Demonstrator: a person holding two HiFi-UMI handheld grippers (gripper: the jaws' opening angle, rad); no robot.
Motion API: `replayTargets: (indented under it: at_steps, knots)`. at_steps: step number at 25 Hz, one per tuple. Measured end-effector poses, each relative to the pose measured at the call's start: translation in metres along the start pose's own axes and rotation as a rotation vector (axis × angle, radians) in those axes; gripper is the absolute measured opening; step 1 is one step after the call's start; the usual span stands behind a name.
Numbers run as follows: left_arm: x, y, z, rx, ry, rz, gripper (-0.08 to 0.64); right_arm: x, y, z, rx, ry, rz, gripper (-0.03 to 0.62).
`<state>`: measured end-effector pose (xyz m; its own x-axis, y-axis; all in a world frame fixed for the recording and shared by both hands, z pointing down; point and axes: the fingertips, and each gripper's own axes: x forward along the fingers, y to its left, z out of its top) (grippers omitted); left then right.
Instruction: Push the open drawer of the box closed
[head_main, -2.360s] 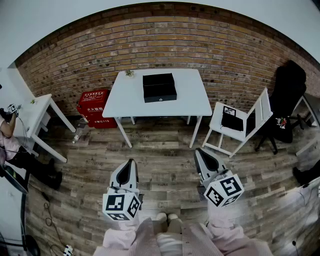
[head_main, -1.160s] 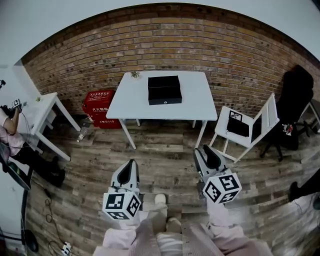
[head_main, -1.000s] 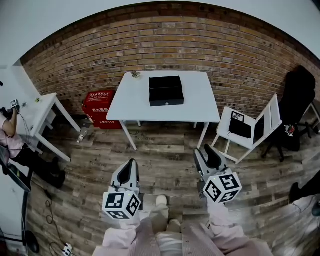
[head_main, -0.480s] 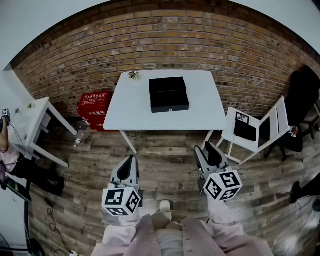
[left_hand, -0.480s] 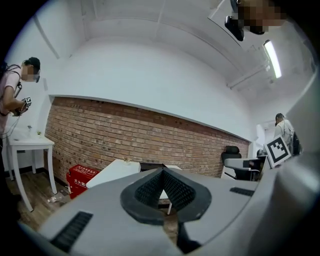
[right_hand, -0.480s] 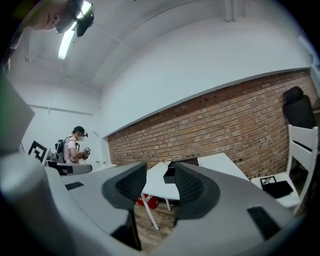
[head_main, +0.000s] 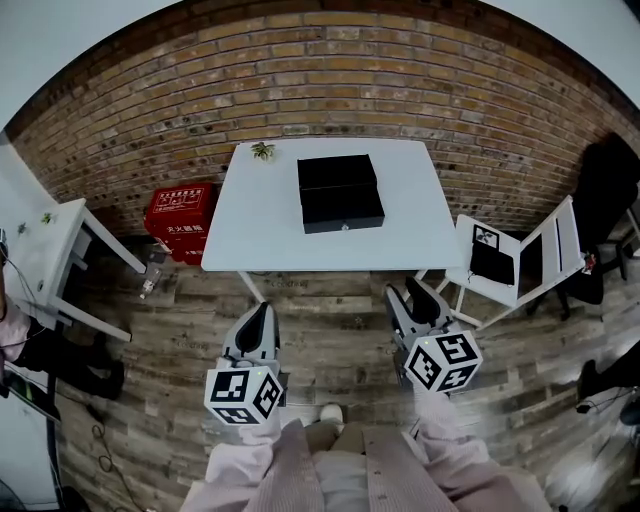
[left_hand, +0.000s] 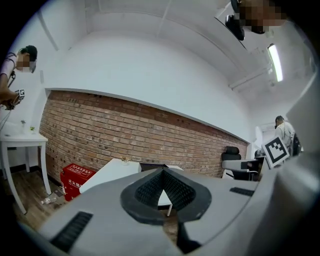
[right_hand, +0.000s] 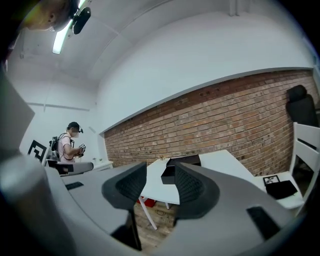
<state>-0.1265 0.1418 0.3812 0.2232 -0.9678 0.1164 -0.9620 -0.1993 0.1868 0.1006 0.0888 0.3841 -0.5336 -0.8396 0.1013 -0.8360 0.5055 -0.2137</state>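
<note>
A black box (head_main: 340, 192) sits at the middle of the white table (head_main: 250, 225), its drawer front pulled out toward me. Both grippers hang over the wooden floor, well short of the table's near edge. My left gripper (head_main: 262, 312) is shut, its pads meeting at the tips with nothing between them. My right gripper (head_main: 410, 293) is open, and nothing is held. In the right gripper view the box (right_hand: 172, 170) shows through the gap of the right gripper (right_hand: 160, 182). In the left gripper view the left gripper (left_hand: 163, 174) hides most of the box.
A small plant (head_main: 263, 151) stands at the table's back left corner. A red case (head_main: 178, 212) lies by the brick wall, left of the table. A white side table (head_main: 45, 240) stands at far left, a white folding chair (head_main: 530, 250) at right.
The table and box have come closer and lower in the head view as I stepped forward. Both grippers kept their places and their states.
</note>
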Motion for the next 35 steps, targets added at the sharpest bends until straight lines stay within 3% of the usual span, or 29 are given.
replayTargets:
  at_steps: [16, 35]
  knots:
    - [0.058, 0.019, -0.018, -0.022, 0.070, -0.025, -0.005, 0.058, -0.024, -0.019, 0.020, 0.067, -0.019, 0.160]
    - [0.192, 0.058, -0.051, -0.101, 0.216, 0.021, -0.005, 0.195, -0.078, -0.069, 0.117, 0.261, 0.024, 0.160]
